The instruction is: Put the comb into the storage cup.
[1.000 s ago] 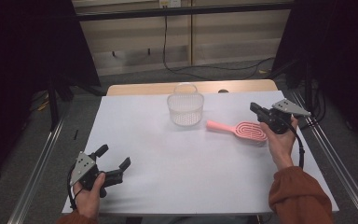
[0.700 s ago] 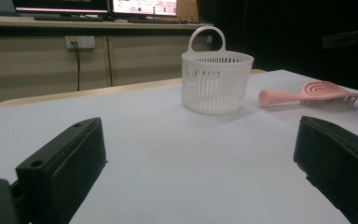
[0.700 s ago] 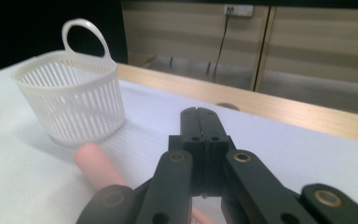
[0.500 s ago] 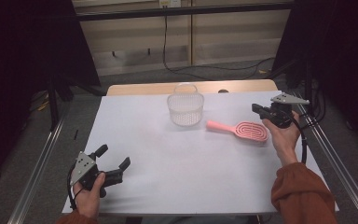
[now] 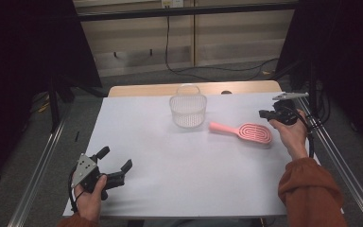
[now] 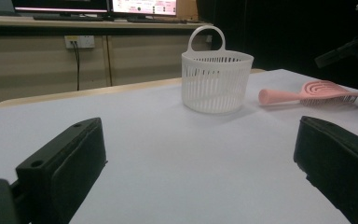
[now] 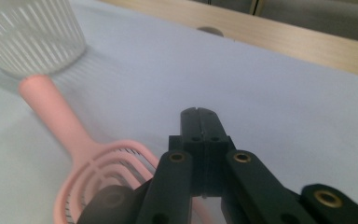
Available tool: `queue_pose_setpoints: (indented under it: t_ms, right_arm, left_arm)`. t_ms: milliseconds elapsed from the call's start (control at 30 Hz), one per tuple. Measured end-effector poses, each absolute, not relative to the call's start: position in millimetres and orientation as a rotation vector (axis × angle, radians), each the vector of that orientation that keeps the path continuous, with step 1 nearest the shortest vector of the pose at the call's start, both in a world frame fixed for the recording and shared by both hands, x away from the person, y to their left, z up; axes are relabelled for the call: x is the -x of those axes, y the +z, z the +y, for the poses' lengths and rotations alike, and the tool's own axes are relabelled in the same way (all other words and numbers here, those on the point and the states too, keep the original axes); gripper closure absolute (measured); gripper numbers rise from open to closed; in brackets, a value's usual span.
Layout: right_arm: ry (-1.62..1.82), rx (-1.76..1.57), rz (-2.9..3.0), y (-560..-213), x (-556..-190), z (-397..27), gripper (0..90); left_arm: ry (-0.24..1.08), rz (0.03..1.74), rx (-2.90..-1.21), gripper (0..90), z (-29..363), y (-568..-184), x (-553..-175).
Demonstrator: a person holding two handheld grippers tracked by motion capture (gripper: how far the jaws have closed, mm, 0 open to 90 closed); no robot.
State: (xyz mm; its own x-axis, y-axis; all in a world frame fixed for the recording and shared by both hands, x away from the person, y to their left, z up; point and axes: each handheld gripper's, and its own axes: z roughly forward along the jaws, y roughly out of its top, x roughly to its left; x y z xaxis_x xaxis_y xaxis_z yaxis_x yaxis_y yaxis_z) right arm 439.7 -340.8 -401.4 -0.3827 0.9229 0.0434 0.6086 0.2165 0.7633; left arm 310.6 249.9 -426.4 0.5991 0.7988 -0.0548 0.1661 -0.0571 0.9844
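Note:
A pink hairbrush (image 5: 246, 132) lies flat on the white table (image 5: 179, 161), handle toward a white slatted basket (image 5: 187, 109) that stands upright at the back middle. My right gripper (image 5: 263, 113) hovers by the brush head at the right edge, jaws pressed together with nothing between them. The right gripper view has its shut tips (image 7: 199, 114) over the table beside the brush (image 7: 74, 144). My left gripper (image 5: 116, 160) rests near the front left corner, jaws wide apart and empty. Its view looks toward the basket (image 6: 216, 79) and brush (image 6: 310, 92).
A bare wooden strip (image 5: 146, 91) runs along the table's far edge. Metal rails (image 5: 42, 161) flank both sides of the table. Cables lie on the floor behind. A wide stretch of white surface separates my two grippers.
My right gripper has drifted right and slightly back, off the brush head toward the table's right edge. The left gripper, brush and basket have kept still.

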Motion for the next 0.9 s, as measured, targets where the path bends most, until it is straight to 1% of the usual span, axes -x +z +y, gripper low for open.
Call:
queue_pose_setpoints:
  t_ms: [333,900]
  right_arm:
    - [0.906,-1.469,2.137,-415,-446,-349,90.0]
    - [0.834,-1.478,2.181,-425,-445,-341,90.0]
  left_arm:
    - [0.629,0.835,-1.572,2.2,249,-427,-311]
    - [0.632,0.833,-1.567,2.2,250,-426,-310]
